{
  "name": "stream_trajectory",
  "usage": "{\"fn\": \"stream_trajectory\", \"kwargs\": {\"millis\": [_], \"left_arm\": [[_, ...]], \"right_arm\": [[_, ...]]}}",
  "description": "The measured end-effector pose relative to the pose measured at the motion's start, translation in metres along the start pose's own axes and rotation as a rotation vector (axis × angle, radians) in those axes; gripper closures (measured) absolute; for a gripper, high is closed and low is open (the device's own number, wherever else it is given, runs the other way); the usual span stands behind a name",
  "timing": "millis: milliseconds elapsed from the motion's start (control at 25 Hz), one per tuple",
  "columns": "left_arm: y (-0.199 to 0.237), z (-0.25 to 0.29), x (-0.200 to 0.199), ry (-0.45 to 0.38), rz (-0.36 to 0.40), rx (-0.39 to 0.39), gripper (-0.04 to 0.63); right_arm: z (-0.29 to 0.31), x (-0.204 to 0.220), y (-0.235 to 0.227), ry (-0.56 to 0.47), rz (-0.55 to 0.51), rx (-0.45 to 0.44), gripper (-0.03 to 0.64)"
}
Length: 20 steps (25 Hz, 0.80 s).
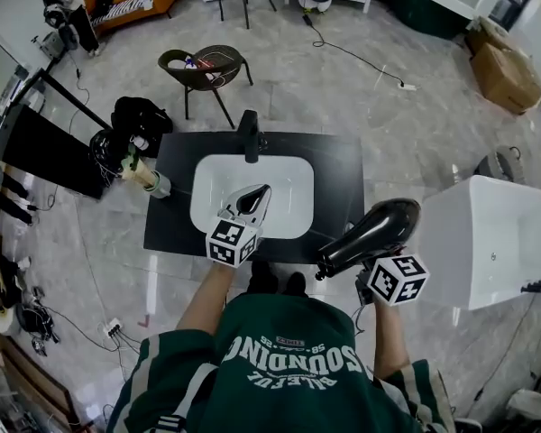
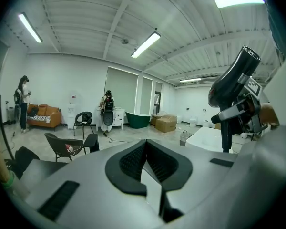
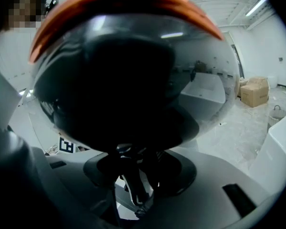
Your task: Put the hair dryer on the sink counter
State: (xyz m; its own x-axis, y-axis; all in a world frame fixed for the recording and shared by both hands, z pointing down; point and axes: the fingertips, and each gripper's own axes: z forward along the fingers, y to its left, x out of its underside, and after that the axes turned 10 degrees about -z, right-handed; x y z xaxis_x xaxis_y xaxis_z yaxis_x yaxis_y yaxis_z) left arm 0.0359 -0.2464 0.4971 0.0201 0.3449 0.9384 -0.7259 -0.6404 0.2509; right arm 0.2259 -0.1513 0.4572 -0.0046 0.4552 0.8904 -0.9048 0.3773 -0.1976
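Observation:
My right gripper (image 1: 361, 258) is shut on the handle of a glossy black hair dryer (image 1: 375, 227) and holds it in the air just off the front right corner of the black sink counter (image 1: 338, 165). In the right gripper view the hair dryer (image 3: 128, 80) with its orange rim fills the frame above the jaws of the right gripper (image 3: 133, 178). From the left gripper view the hair dryer (image 2: 233, 85) shows at the right, nozzle up. My left gripper (image 1: 257, 198) hangs over the front of the white basin (image 1: 288, 183), jaws together and empty.
A black faucet (image 1: 249, 136) stands behind the basin. A bottle (image 1: 151, 180) sits at the counter's left edge. A white tub (image 1: 496, 237) stands close on the right, with a dark chair (image 1: 203, 69) and a black bag (image 1: 140, 120) beyond the counter.

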Motion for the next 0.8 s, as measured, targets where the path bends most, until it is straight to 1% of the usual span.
{"fn": "stream_trajectory", "kwargs": {"millis": [600, 800], "left_arm": [[0.047, -0.003, -0.006, -0.016, -0.041, -0.027, 0.583], [0.060, -0.005, -0.005, -0.018, -0.059, -0.039, 0.583]], "right_arm": [[0.049, -0.012, -0.012, 0.025, -0.002, 0.068, 0.416], [0.064, -0.013, -0.020, 0.021, 0.019, 0.096, 0.416]]}}
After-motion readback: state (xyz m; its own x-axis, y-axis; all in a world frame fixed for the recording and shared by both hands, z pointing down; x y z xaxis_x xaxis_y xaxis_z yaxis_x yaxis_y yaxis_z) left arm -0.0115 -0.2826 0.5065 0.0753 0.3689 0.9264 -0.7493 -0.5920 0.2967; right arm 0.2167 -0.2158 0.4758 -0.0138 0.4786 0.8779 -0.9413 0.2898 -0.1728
